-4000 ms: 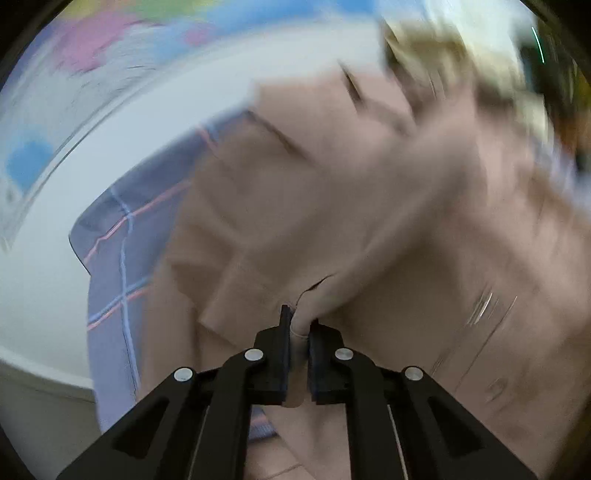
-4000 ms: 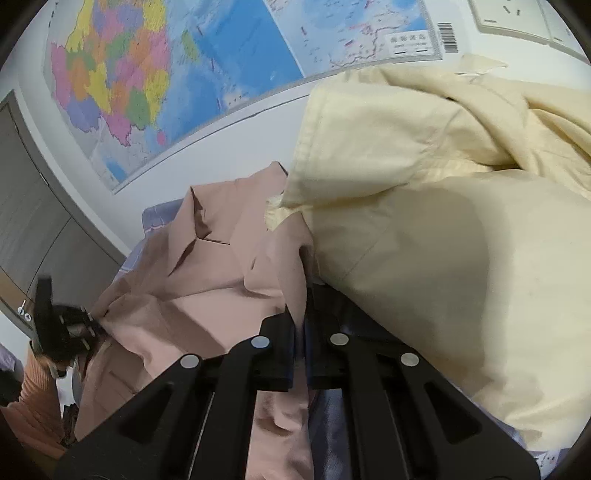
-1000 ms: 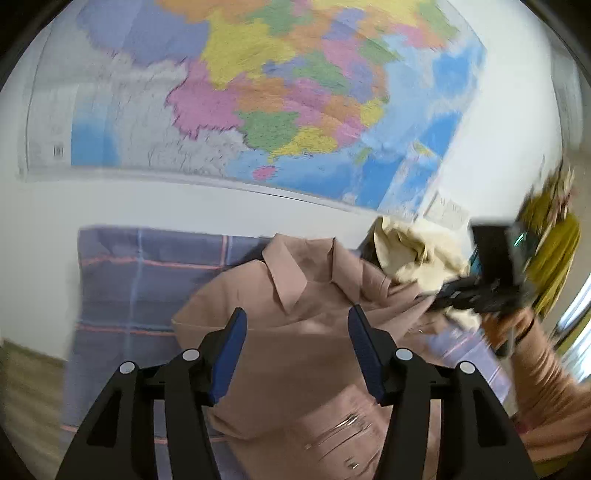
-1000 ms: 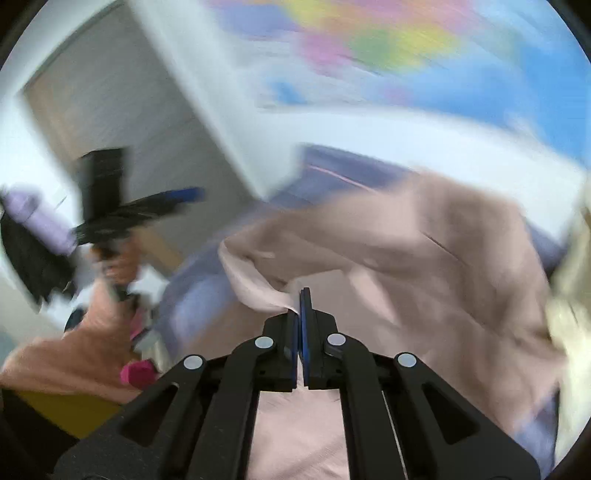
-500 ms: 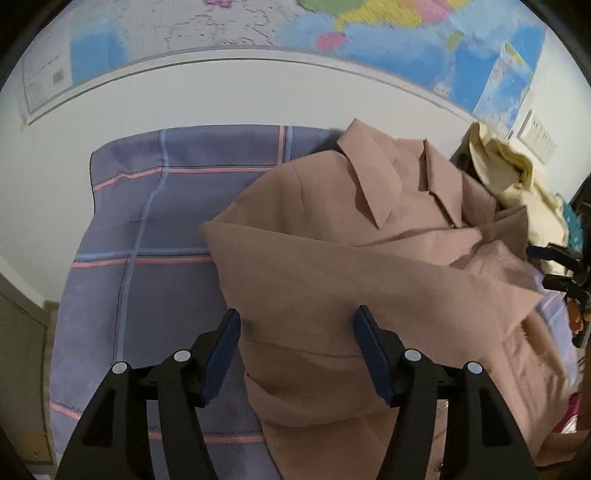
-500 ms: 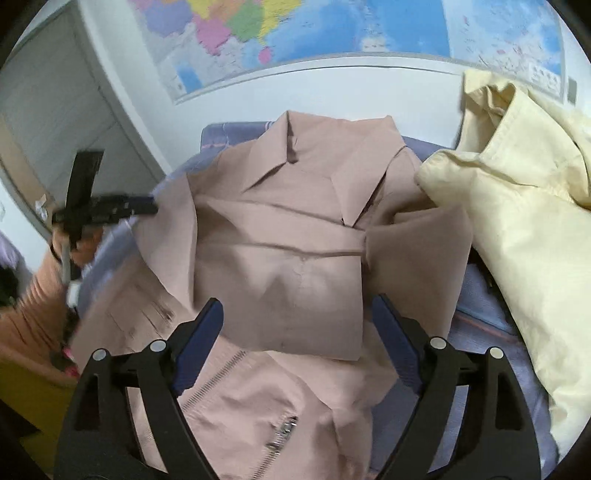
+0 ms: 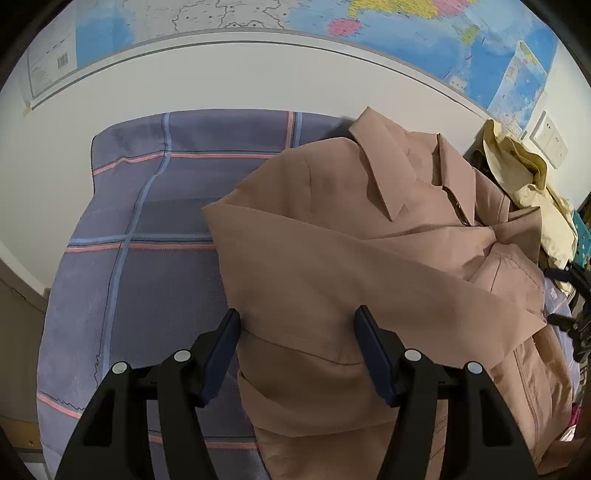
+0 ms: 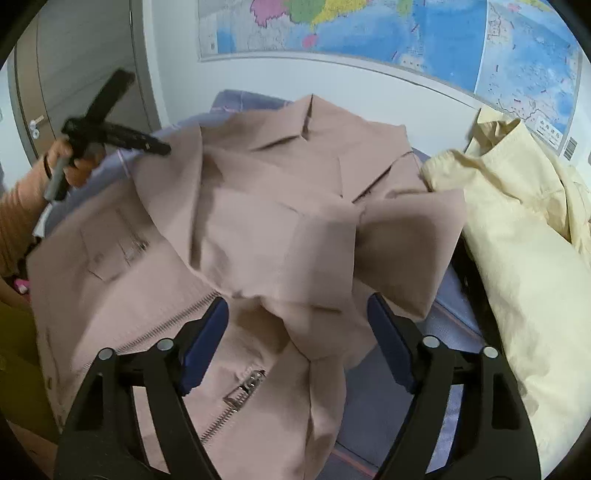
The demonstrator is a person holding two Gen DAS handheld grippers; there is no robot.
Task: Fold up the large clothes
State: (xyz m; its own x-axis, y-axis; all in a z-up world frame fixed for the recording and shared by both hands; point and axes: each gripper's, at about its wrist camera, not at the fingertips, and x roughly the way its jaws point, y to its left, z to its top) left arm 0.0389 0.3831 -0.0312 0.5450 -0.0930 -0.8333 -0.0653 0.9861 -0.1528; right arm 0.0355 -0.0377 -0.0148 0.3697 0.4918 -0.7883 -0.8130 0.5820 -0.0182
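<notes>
- One pink-tan jacket (image 7: 332,266), smooth matte woven cloth, lies front-up on a plaid-covered surface; pointed flat collar (image 7: 384,177) toward the wall, both sleeves folded across the chest in broad flat bands.
- Same jacket in the right wrist view (image 8: 258,236): metal-toothed zipper (image 8: 177,317) running diagonally down the front, a flap pocket on the chest panel, a second short zipper with a metal pull lower down.
- Left gripper (image 7: 297,332): black frame, dark blue pads; jaws apart, poised over the folded sleeve edge, pads not pressing the cloth. It also shows at the left of the right wrist view (image 8: 114,136), gripped by a hand (image 8: 74,162) in an orange-pink ribbed sleeve.
- Right gripper (image 8: 299,321): same build; jaws wide apart and closing, jacket cloth lying below the gap, pads clear of it.
- Plaid cover (image 7: 147,236): dull violet-blue fabric, pink and light blue grid lines, fine texture, lying under the jacket.
- Pale yellow garment (image 8: 517,236): heavier creased cloth, heaped just beside the jacket's right sleeve.
- Wall map (image 8: 369,26): glossy print, blue seas and coloured regions, on a white wall.
- Grey door (image 8: 81,55) with a lever handle, far left.
</notes>
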